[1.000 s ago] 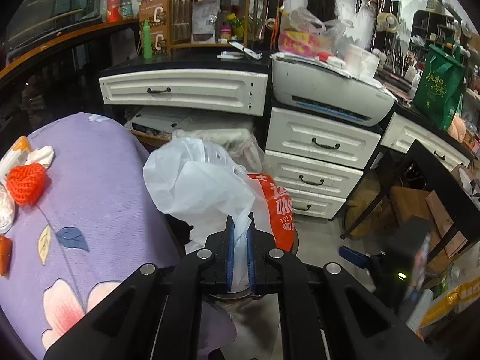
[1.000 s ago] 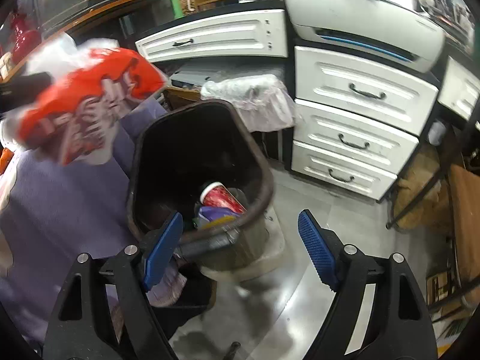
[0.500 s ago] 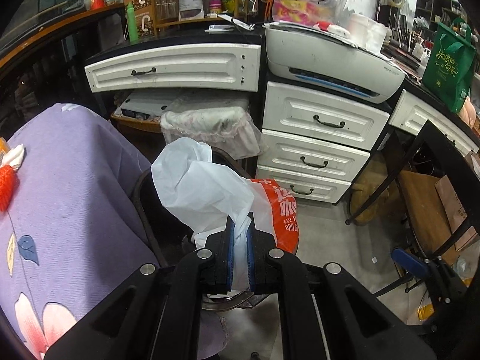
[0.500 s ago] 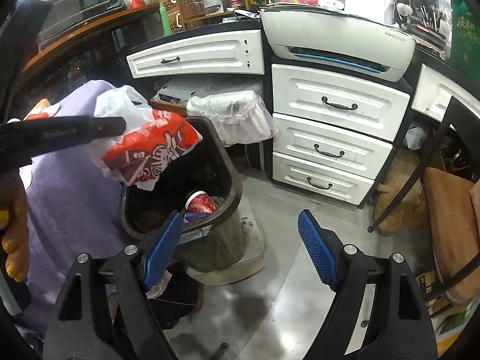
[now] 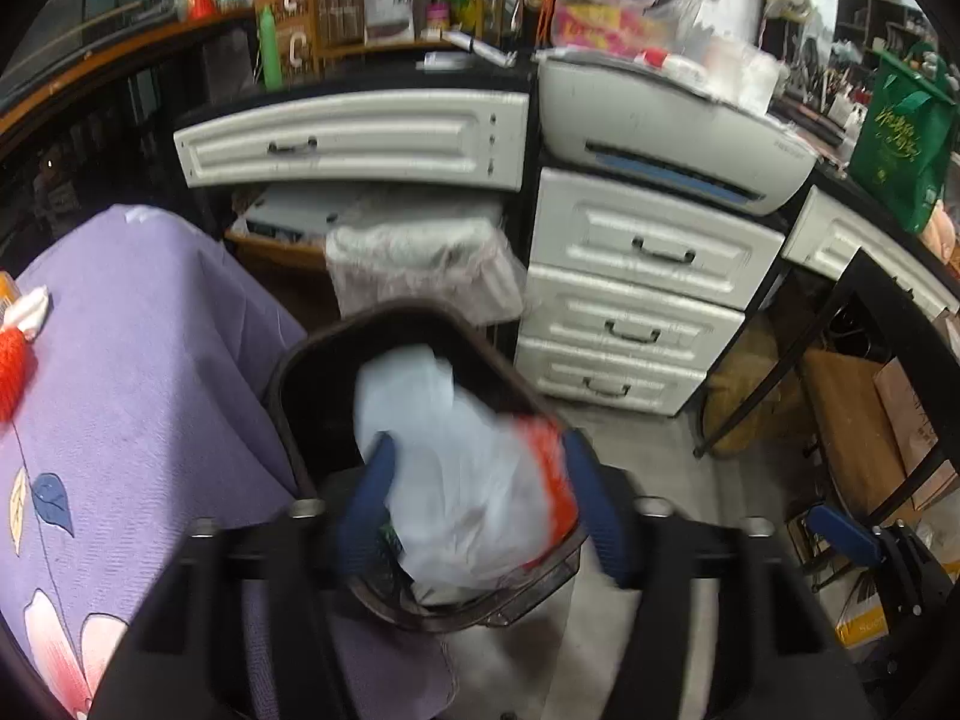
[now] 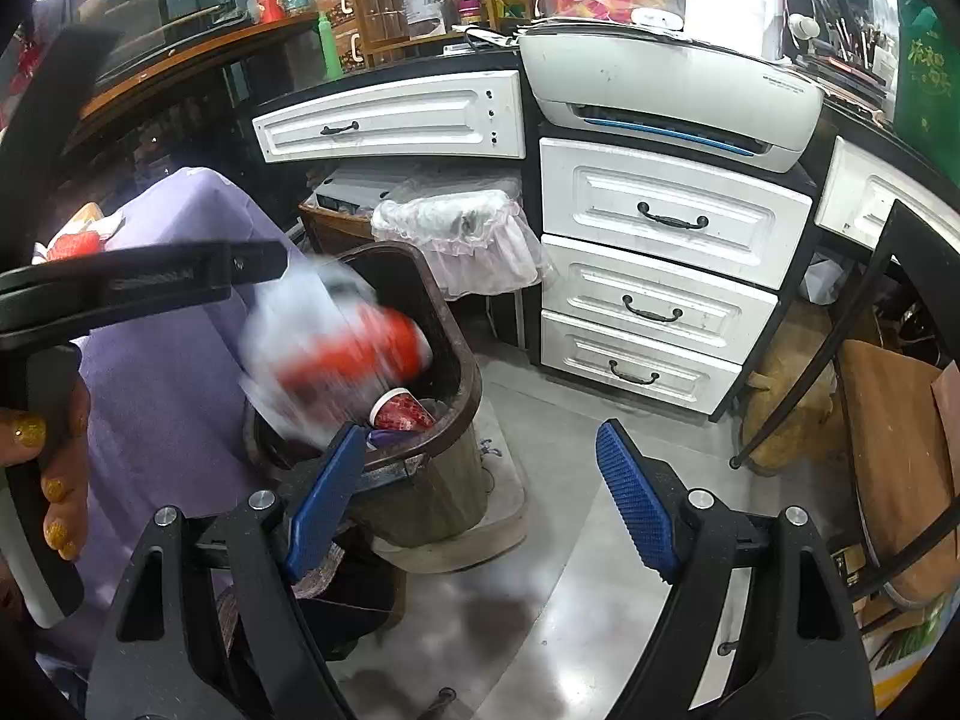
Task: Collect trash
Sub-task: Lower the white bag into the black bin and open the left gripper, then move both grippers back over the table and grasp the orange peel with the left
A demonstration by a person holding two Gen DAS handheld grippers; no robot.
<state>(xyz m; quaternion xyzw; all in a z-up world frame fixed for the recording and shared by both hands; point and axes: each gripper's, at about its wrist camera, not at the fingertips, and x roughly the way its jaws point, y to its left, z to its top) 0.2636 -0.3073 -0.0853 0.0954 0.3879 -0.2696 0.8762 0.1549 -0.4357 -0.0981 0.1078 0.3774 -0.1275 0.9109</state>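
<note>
A white and red plastic bag [image 5: 468, 480] is blurred in the mouth of the dark brown trash bin [image 5: 312, 384], between the spread blue pads of my left gripper [image 5: 480, 498], which is open. In the right wrist view the same bag [image 6: 336, 348] is blurred over the bin [image 6: 462, 384], just below the left gripper's black finger [image 6: 150, 282]. A red paper cup [image 6: 399, 411] lies inside the bin. My right gripper [image 6: 480, 498] is open and empty, to the right of the bin above the floor.
A table with a purple flowered cloth [image 5: 132, 396] stands left of the bin, with an orange net [image 5: 12, 366] on it. White drawers [image 6: 660, 276] and a printer [image 6: 666, 90] stand behind. A bag-lined basket [image 5: 420, 258] is behind the bin. A chair [image 6: 888, 408] is at right.
My left gripper has opened over the bin and let go of the plastic bag, which is dropping into the bin. The right gripper has stayed open and drawn back a little.
</note>
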